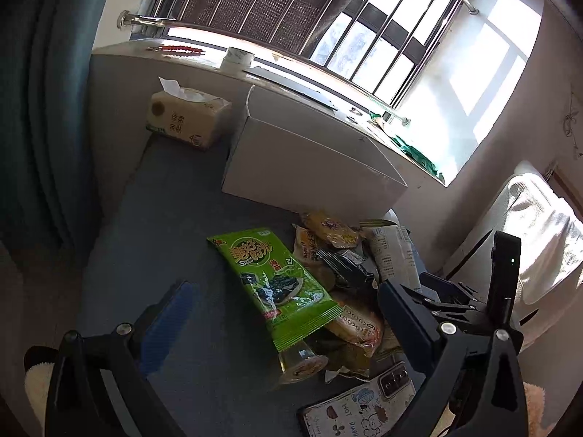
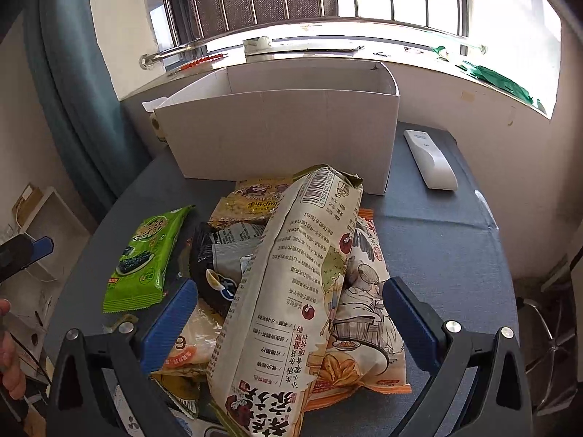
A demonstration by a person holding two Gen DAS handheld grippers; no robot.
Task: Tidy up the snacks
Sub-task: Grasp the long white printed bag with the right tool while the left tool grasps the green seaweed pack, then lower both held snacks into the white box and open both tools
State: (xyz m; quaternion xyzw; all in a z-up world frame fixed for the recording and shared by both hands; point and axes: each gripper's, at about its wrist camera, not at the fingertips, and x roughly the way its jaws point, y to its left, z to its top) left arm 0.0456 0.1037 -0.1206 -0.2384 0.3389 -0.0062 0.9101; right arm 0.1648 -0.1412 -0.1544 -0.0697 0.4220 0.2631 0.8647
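A pile of snack packets lies on the grey table (image 2: pixel 437 255) in front of an open white cardboard box (image 2: pixel 277 131). A green seaweed packet (image 1: pixel 277 284) lies at the pile's left edge and also shows in the right wrist view (image 2: pixel 145 258). A tall cream packet (image 2: pixel 291 291) lies on top of the pile. My left gripper (image 1: pixel 288 313) is open above the seaweed packet and the pile. My right gripper (image 2: pixel 288 324) is open with its fingers on either side of the cream packet. The box (image 1: pixel 309 160) looks empty as far as its inside shows.
A tissue pack (image 1: pixel 186 116) stands left of the box. A white remote (image 2: pixel 430 160) lies right of the box. A phone with a sticker case (image 1: pixel 364 400) lies at the near table edge. The windowsill (image 2: pixel 328 47) runs behind the box. A chair (image 2: pixel 546 327) stands to the right.
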